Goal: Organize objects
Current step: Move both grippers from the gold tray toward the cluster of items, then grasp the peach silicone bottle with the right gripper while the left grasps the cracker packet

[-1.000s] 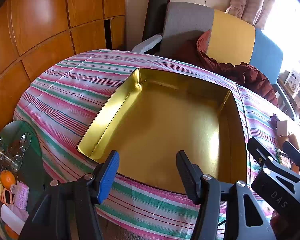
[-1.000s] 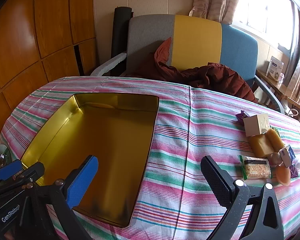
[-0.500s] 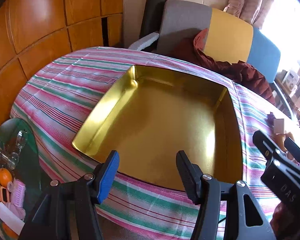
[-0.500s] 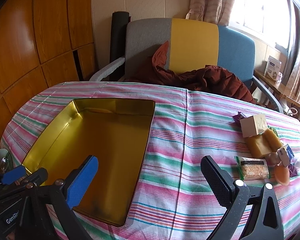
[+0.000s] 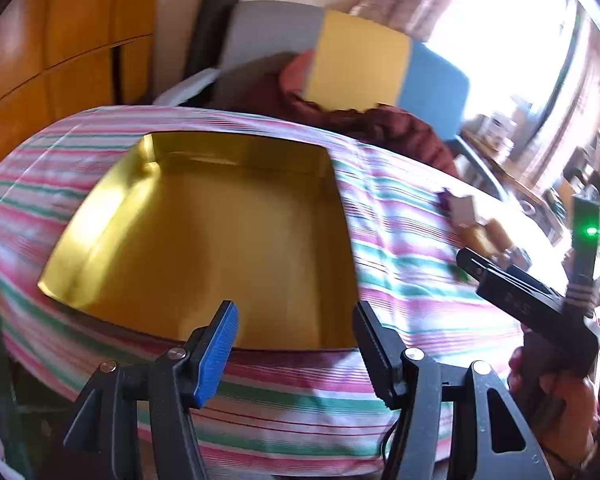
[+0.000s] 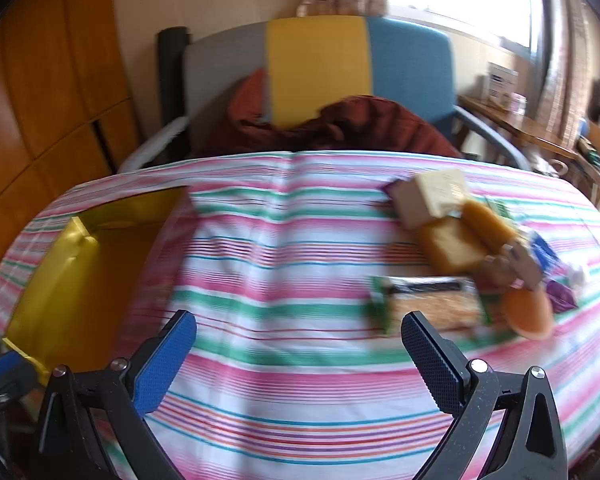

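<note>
With nothing between them, the jaws of the left gripper [image 5: 296, 344] stand spread, one pad blue and the other black, poised over the near edge of the tabletop [image 5: 284, 408]. Just beyond its tips lies the shallow rectangular gold metal tin [image 5: 204, 240], open and with nothing inside it, resting flat on the pink, green and white striped tablecloth [image 5: 396, 248].

While the right gripper [image 6: 298, 352] also hangs over the cloth, its jaws are spread wide and hold nothing. Just past its black right finger lies a green-edged clear packet of pale crackers [image 6: 428, 300], blurred in this view. Touching that packet's right end is a round orange object [image 6: 528, 314]. Behind them sit two amber-yellow blocks [image 6: 460, 236] side by side, and behind those a small cream and brown cardboard box [image 6: 432, 196]. Small blue and purple wrapped pieces [image 6: 552, 276] crowd the right edge of the pile; what they are cannot be told. The pile lies well apart from the tin, which shows at the far left of the right wrist view.

Beyond the tabletop stands a chair with grey, yellow and blue back panels [image 6: 320, 64], a dark red cloth [image 6: 340, 128] heaped on its seat.
</note>
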`<state>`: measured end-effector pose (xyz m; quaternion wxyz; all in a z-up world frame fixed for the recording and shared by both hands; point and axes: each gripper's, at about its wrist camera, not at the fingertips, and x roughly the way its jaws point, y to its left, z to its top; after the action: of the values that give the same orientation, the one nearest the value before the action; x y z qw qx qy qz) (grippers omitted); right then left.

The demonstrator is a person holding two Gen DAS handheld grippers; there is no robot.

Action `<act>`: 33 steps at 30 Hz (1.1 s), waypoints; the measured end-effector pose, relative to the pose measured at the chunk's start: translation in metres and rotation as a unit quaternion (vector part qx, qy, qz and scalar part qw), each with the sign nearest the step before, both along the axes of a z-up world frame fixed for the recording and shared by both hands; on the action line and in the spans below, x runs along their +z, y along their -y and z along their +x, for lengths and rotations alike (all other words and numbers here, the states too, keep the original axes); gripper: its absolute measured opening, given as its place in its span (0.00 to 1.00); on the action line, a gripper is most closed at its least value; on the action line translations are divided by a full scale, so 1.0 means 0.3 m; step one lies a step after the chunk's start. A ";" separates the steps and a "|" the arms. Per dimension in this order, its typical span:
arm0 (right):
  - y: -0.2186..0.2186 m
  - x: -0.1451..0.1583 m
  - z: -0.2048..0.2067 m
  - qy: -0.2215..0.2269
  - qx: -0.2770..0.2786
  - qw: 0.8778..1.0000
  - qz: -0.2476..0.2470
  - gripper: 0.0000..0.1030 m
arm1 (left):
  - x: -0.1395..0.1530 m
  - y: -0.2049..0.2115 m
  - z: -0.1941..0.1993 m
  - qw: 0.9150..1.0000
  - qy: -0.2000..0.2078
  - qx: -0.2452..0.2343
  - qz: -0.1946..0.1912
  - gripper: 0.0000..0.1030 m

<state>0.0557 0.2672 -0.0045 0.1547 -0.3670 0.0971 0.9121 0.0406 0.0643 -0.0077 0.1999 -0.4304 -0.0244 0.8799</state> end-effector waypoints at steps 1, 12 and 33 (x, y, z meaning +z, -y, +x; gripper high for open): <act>-0.034 -0.010 0.018 0.002 -0.016 1.000 0.002 1.00 | -0.001 -0.015 0.003 1.000 -0.002 -0.007 -0.004 0.58; -0.465 -0.093 0.229 -0.006 -0.185 0.983 -0.001 1.00 | -0.010 -0.201 0.048 0.992 0.013 -0.123 -0.003 0.58; -0.645 -0.223 0.255 -0.054 -0.196 0.973 -0.112 0.52 | -0.109 -0.533 -0.037 0.956 0.129 -0.263 0.012 0.79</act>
<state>0.1322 0.4608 -0.0713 0.2833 -0.3060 0.2771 0.8656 0.0295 0.2241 -0.0405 0.4244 -0.5291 0.0540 0.7328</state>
